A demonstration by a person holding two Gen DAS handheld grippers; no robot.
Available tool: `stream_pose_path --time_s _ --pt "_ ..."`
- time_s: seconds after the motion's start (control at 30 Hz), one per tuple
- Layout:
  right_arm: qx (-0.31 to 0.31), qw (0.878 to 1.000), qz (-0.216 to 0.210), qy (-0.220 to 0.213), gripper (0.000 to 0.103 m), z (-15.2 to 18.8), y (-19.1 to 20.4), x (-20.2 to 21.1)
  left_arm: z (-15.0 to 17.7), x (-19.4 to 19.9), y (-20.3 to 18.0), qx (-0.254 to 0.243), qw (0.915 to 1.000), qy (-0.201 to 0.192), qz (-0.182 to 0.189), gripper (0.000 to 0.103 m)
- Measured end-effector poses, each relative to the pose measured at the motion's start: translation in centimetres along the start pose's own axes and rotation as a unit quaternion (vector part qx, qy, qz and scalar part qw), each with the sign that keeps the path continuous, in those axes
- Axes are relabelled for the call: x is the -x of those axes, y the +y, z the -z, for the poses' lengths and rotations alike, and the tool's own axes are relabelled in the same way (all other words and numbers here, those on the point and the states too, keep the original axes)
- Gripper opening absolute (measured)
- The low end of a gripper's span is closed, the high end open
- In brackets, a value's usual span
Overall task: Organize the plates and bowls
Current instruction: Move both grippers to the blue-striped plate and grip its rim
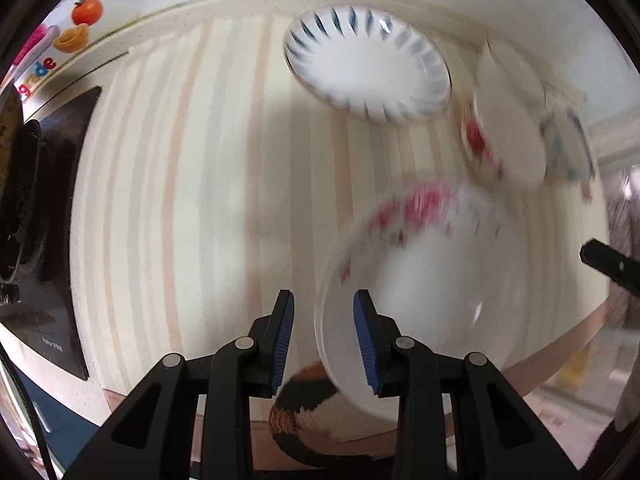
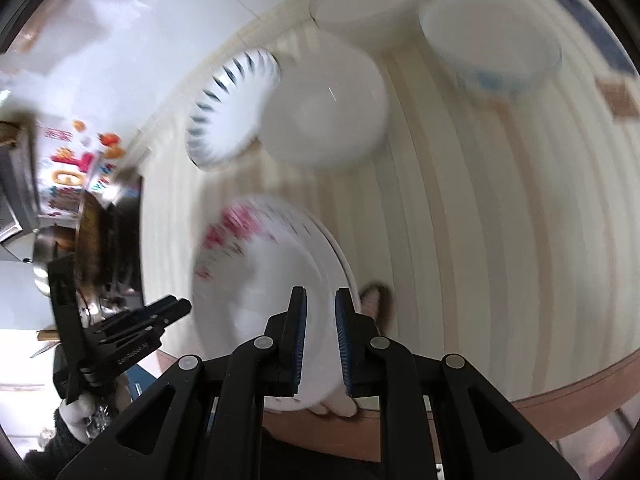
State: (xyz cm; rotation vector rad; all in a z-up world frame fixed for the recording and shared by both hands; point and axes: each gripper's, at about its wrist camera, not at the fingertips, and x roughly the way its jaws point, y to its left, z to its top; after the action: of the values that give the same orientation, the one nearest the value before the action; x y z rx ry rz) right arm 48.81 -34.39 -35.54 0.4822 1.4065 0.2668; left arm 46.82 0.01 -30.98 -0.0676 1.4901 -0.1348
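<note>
A white plate with a red flower pattern (image 1: 424, 276) (image 2: 264, 280) is held tilted above the striped table (image 1: 192, 184) (image 2: 480, 208). My left gripper (image 1: 324, 340) straddles its near-left rim, jaws a little apart. My right gripper (image 2: 321, 340) has its jaws close on the plate's right rim. The left gripper also shows at the left of the right wrist view (image 2: 120, 336). A white plate with dark blue rim marks (image 1: 366, 64) (image 2: 232, 108) lies at the back. A white bowl (image 2: 324, 104) stands beside it; it is blurred in the left wrist view (image 1: 508, 132).
A bowl with blue pattern (image 2: 488, 40) and a white round dish (image 2: 364, 0) stand at the back right. A black stove (image 1: 52, 216) with a pan lies left of the table. A colourful magnet board (image 1: 60, 48) hangs on the wall. The table's front edge (image 2: 560, 392) is near.
</note>
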Motion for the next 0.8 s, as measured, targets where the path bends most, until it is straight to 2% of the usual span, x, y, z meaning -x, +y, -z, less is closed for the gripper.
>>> stream_pose_path --time_s 0.07,0.17,0.23,0.37,0.53,0.67,0.8 --pt "0.015 1.0 -0.009 -0.016 0.019 -2.2 1.6 1.7 -2.7 1.1 0.8 0.014 0.9999 -0.007 0.006 0.028" --pt "0.036 0.999 -0.013 -0.024 0.021 -5.8 4.2 2.9 -7.4 2.3 1.4 0.026 0.9992 -0.029 -0.006 0.028" --pt "0.06 0.998 0.006 -0.032 0.023 -8.8 6.2 2.8 -10.2 2.4 1.9 0.036 0.9985 -0.04 -0.016 0.028" --pt "0.093 0.994 0.043 -0.025 0.023 -14.3 8.7 0.3 -15.0 0.3 2.9 0.055 0.998 -0.031 -0.006 0.028" --pt "0.089 0.993 0.074 0.004 0.023 -19.7 9.0 -5.4 -17.5 -3.7 3.1 0.071 0.9975 -0.002 0.001 0.028" --pt "0.08 0.993 0.084 0.029 0.023 -21.6 7.9 -9.3 -18.2 -7.0 3.2 0.08 0.9965 0.023 0.012 0.028" --pt "0.072 0.992 0.088 0.05 0.023 -22.5 6.9 -12.2 -18.3 -8.5 2.9 0.073 0.9971 0.02 0.014 0.028"
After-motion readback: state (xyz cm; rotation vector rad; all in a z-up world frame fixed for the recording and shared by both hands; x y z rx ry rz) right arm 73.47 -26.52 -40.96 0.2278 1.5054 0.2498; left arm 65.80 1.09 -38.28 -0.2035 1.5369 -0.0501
